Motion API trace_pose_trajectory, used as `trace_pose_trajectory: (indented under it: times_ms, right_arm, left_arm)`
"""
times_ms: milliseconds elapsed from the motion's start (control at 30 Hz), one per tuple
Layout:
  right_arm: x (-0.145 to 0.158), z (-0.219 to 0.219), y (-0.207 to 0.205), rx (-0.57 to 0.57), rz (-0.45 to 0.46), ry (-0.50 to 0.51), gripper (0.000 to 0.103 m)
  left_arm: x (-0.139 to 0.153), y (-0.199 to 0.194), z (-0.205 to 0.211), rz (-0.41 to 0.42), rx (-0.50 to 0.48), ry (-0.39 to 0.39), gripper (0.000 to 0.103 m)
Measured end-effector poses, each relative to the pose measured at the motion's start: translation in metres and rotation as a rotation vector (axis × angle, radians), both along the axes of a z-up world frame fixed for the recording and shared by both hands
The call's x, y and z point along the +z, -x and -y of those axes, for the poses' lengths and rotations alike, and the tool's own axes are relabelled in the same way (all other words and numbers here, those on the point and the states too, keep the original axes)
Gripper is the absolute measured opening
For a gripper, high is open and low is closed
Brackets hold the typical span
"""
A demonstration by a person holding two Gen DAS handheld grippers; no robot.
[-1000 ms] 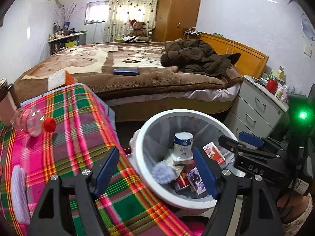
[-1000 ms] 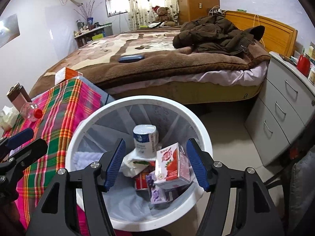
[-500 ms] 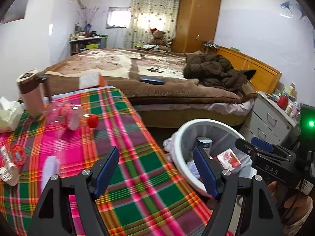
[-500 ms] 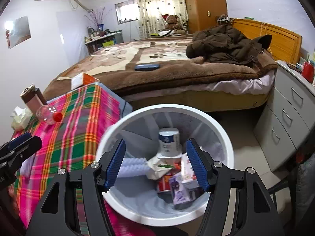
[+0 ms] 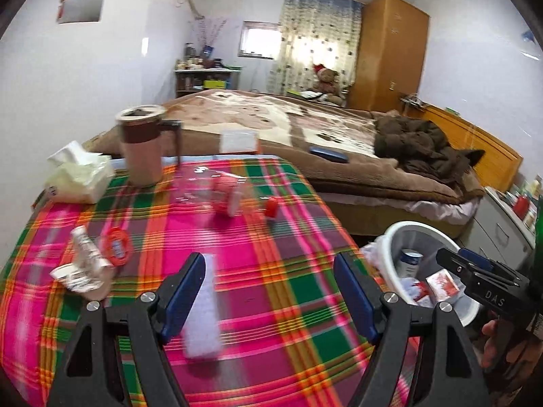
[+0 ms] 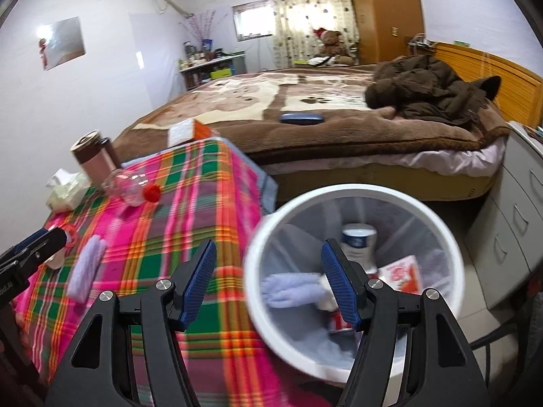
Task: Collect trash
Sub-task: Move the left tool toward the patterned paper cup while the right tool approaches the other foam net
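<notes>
Trash remained on the surface (image 5: 271, 271): a pale purple strip (image 5: 203, 315) lay just inside the left gripper (image 5: 269, 291) beside its left jaw, long axis running away from them. Both jaws stood spread and empty. Wrappers (image 5: 85, 264) lay left, bottle (image 5: 220, 196) beyond. The right gripper (image 6: 268, 285) straddled the bin (image 6: 441, 234) rim.

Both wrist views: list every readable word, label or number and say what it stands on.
"DAS": white letters on the right gripper, seen in the left wrist view.
Trash in the white bin, the red lid and wrappers on the plaid tablecloth: print too blurred to read.
</notes>
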State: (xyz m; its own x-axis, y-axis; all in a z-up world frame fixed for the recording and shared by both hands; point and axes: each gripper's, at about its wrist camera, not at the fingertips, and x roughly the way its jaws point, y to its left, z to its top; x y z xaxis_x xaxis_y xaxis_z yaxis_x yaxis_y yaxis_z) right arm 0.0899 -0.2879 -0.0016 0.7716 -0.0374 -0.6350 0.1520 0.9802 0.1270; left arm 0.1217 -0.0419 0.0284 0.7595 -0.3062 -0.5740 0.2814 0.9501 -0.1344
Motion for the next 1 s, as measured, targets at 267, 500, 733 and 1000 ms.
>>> trace_pose_trajectory:
  times_ms: [267,500,733,1000]
  right_arm:
    - [-0.003,-0.05,-0.014,0.121,-0.003,-0.013,0.066]
    - [-0.01,-0.085,-0.02,0.211,-0.03,-0.013,0.066]
    - [-0.02,-0.126,-0.03,0.312,-0.063,-0.027,0.066]
    - [-0.031,-0.17,-0.048,0.423,-0.112,-0.064,0.066]
  left_arm:
    - [-0.006,0.001,-0.059,-0.01,0.134,-0.004,0.081]
    - [-0.015,0.0,-0.105,-0.033,0.236,-0.002,0.081]
    - [-0.026,-0.004,-0.139,-0.064,0.309,-0.013,0.083]
    - [-0.036,-0.015,-0.166,-0.104,0.351,0.026,0.083]
